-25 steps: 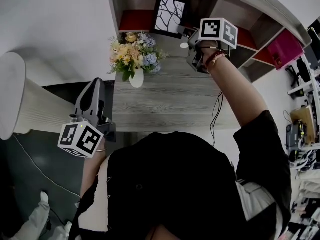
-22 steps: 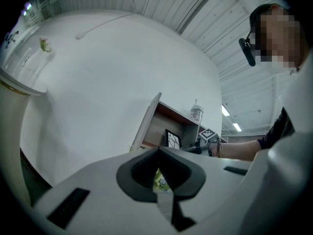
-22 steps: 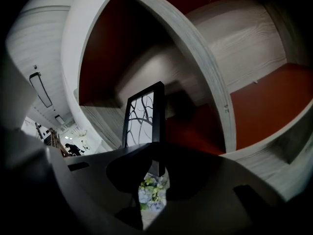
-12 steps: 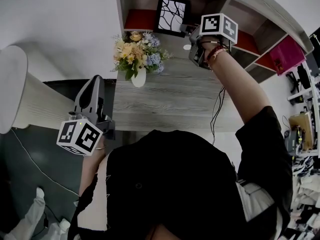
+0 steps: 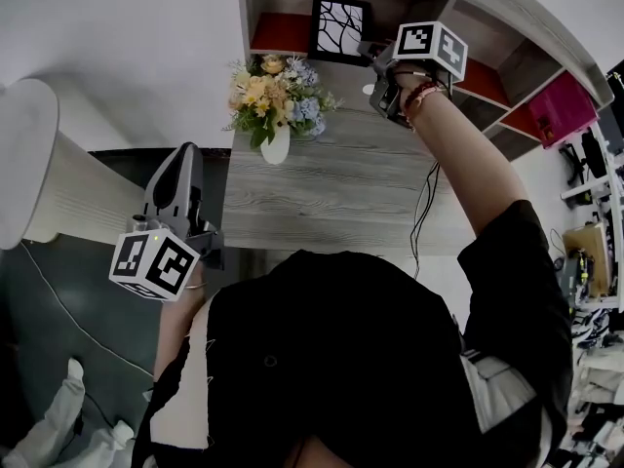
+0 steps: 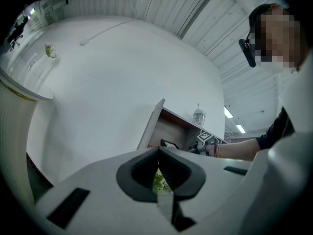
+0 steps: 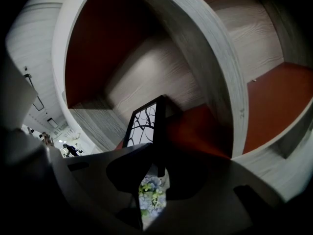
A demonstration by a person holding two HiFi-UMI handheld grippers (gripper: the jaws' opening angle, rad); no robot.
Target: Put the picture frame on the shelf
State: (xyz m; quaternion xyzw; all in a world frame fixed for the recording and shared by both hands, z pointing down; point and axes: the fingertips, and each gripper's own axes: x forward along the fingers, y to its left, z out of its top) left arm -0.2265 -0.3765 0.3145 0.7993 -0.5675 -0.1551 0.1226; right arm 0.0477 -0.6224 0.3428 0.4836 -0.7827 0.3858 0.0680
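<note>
The black picture frame (image 5: pixel 339 29) with a white branch print stands upright inside the leftmost shelf compartment (image 5: pixel 278 35), over its red floor. My right gripper (image 5: pixel 376 55) is at the frame's right edge and shut on it. In the right gripper view the picture frame (image 7: pixel 145 126) has its dark edge running down between the jaws of my right gripper (image 7: pixel 151 153). I cannot tell whether the frame's foot touches the red floor. My left gripper (image 5: pixel 183 164) hangs low at the table's left edge, shut and holding nothing, and in its own view the left gripper (image 6: pixel 157 153) shows only a thin slit.
A white vase of flowers (image 5: pixel 276 105) stands on the grey wooden table (image 5: pixel 331 193) just in front of the shelf. A cable (image 5: pixel 424 213) runs over the table's right edge. More compartments and a pink box (image 5: pixel 556 96) lie to the right. A bottle (image 6: pixel 197 116) tops the shelf.
My right gripper has carried the frame a little deeper and leftward into the shelf compartment. The left gripper has stayed where it was.
</note>
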